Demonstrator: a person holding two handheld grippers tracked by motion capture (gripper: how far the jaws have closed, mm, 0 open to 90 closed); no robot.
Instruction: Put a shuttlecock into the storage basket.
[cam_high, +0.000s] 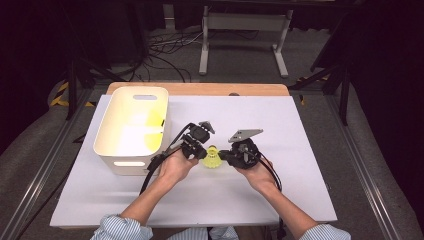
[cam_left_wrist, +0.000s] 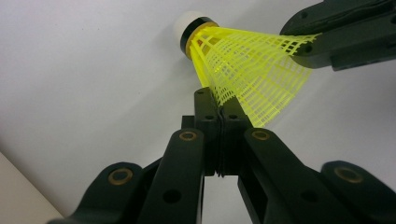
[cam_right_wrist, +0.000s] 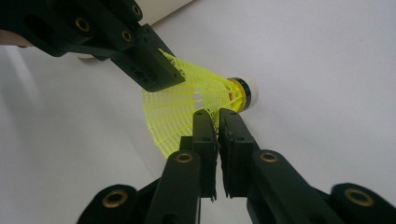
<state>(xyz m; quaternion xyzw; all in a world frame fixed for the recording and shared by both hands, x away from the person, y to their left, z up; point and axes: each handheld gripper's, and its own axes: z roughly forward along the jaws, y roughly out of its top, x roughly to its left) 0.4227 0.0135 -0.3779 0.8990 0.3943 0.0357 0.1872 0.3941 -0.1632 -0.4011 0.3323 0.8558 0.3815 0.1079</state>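
A yellow mesh shuttlecock (cam_high: 212, 157) with a white cork tip hangs just above the white table between both grippers. My left gripper (cam_high: 204, 154) comes in from the left and is shut on the rim of the skirt; in the left gripper view its jaws (cam_left_wrist: 220, 100) pinch the mesh of the shuttlecock (cam_left_wrist: 243, 65). My right gripper (cam_high: 224, 156) comes in from the right. In the right gripper view its jaws (cam_right_wrist: 217, 116) stand a narrow gap apart, with the skirt of the shuttlecock (cam_right_wrist: 196, 102) near the cork between them.
A cream plastic tub (cam_high: 115, 107) with handle slots stands at the table's left, close to my left hand. The white table surface (cam_high: 280, 200) stretches to the right and front. Table legs and cables lie on the floor beyond.
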